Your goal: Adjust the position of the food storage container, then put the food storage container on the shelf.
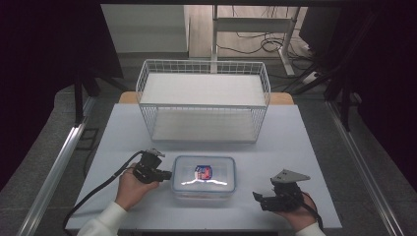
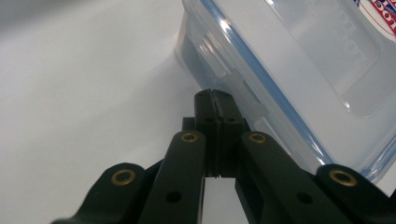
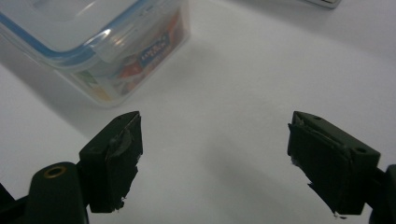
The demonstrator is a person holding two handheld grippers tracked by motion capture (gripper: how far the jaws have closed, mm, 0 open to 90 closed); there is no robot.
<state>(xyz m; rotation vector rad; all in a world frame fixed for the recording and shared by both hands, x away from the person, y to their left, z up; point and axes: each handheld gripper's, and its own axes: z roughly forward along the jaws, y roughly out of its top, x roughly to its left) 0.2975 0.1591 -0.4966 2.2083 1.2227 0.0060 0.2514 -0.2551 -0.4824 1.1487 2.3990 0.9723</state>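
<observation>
A clear plastic food box (image 1: 204,177) with a blue-rimmed lid and a red and blue label lies near the table's front middle. My left gripper (image 1: 167,174) is shut, its tips right beside the box's left side; in the left gripper view the closed tips (image 2: 214,97) sit under the lid's edge by a latch of the box (image 2: 299,60), and contact is unclear. My right gripper (image 1: 257,196) rests to the right of the box, a little apart. Its jaws stand wide open (image 3: 215,149) over bare table, with the box's corner (image 3: 107,51) ahead.
A white wire basket (image 1: 203,101) with two levels stands at the back of the white table (image 1: 295,147). Bare table lies between basket and box. Metal rails run along both sides of the table, and cables lie on the floor behind.
</observation>
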